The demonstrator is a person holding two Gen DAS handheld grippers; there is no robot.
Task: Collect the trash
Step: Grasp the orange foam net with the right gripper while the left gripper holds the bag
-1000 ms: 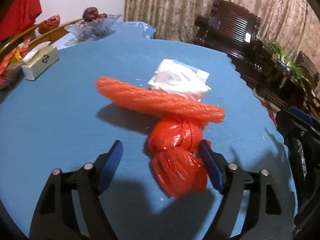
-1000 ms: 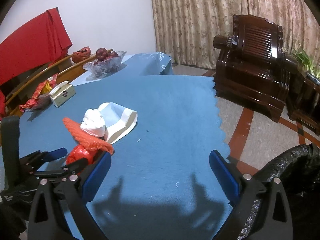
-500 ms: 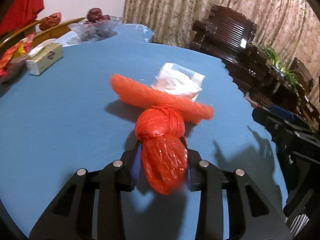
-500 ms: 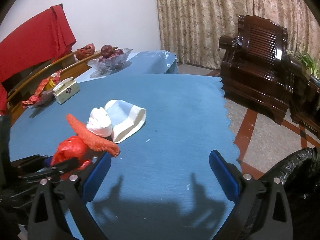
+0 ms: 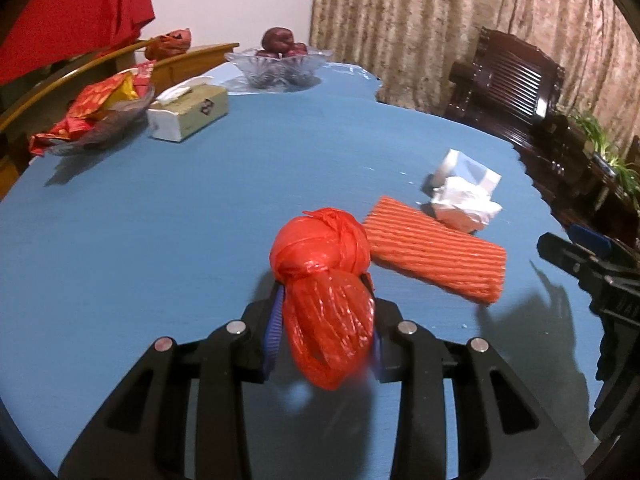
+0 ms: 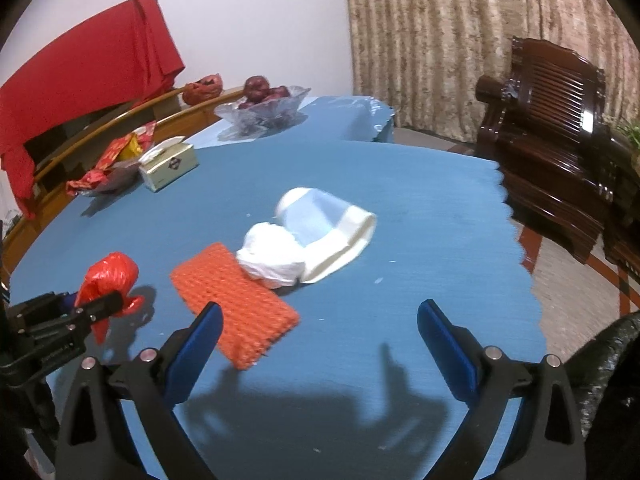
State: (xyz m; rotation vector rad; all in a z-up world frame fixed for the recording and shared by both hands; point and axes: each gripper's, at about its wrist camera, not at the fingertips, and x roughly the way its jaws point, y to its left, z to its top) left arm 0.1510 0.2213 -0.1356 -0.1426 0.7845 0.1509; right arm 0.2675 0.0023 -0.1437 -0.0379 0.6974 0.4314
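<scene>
Left wrist view: the left gripper (image 5: 326,322) is clamped on the knotted red plastic bag (image 5: 322,280), which appears lifted clear of the blue table (image 5: 160,216). Just right of the bag lies the orange foam net (image 5: 436,254), and beyond it, touching its far end, the crumpled white tissue (image 5: 464,202) with the flattened paper cup (image 5: 468,168) behind. A tissue box (image 5: 188,112), a dish of snack wrappers (image 5: 96,120) and a glass fruit bowl (image 5: 278,64) stand well apart at the far edge.

Right wrist view: the right gripper (image 6: 320,344) hangs above the table with its jaws wide apart and nothing between them; the foam net lies just ahead of its left finger. A black bin bag (image 6: 608,364) shows at the lower right, off the table's edge.

Progress, as judged: one piece is picked up but not yet binned; the net, tissue and cup remain uncollected.
</scene>
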